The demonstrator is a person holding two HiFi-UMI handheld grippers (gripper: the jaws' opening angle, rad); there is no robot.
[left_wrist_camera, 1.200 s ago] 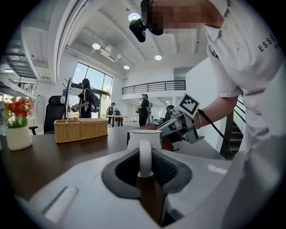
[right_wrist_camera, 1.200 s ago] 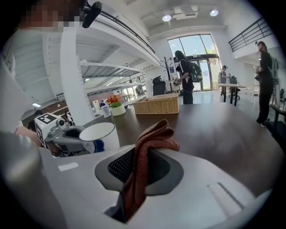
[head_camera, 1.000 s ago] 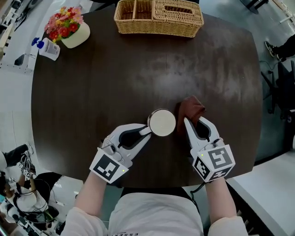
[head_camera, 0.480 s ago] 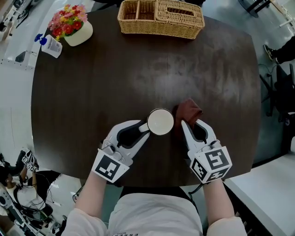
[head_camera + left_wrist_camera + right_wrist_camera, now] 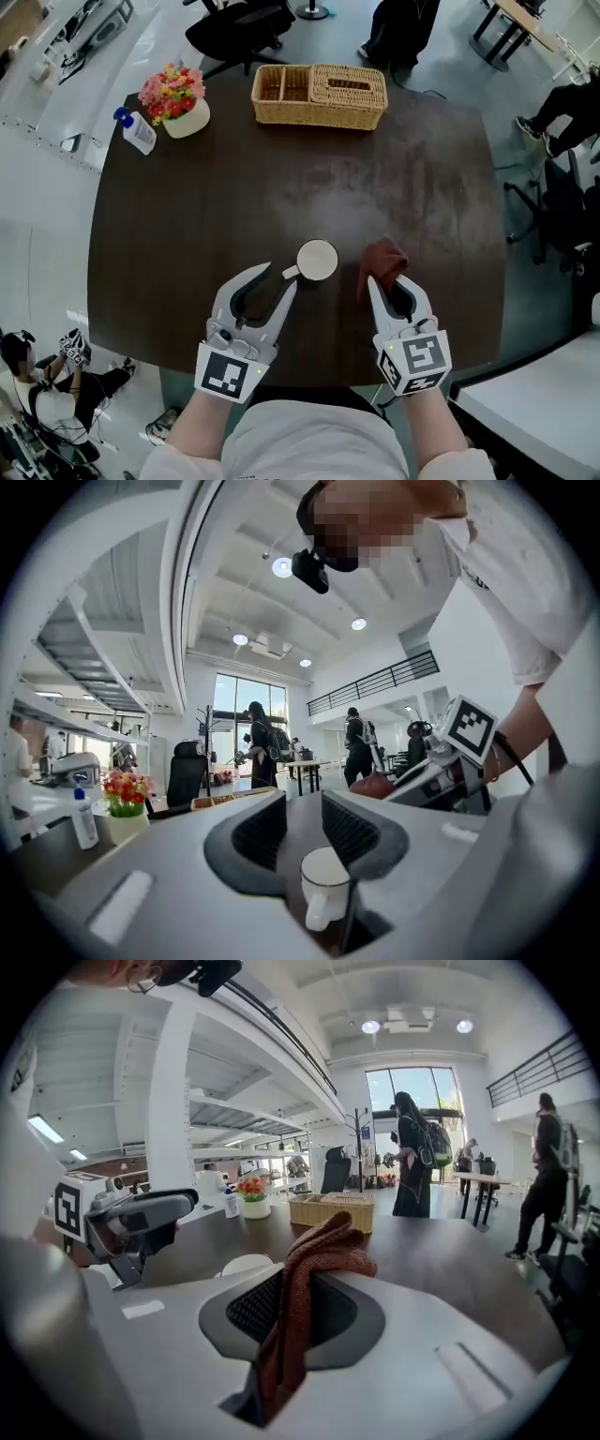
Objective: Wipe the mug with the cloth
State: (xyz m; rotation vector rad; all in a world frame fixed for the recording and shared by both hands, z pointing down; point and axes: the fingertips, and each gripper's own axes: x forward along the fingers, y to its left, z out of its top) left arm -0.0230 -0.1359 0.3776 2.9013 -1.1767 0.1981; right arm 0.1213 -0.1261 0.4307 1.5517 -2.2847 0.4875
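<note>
A white mug (image 5: pixel 317 260) stands on the dark round table (image 5: pixel 197 216), its handle pointing toward me. My left gripper (image 5: pixel 284 273) is shut on that handle; in the left gripper view the mug (image 5: pixel 324 885) sits low between the ribbed pads (image 5: pixel 262 829). A rust-brown cloth (image 5: pixel 382 258) bunches just right of the mug, with a small gap between them. My right gripper (image 5: pixel 386 278) is shut on the cloth, and in the right gripper view the cloth (image 5: pixel 302 1288) hangs folded out of the jaws (image 5: pixel 281 1335).
A wicker basket (image 5: pixel 319 97) stands at the table's far edge. A pot of red and pink flowers (image 5: pixel 180 101) and a small spray bottle (image 5: pixel 137 132) are at the far left. Office chairs and people stand around the table.
The head camera has pulled back, so more of the room shows. Mug and cloth touched before; now a small gap separates them. Both grips are unchanged.
</note>
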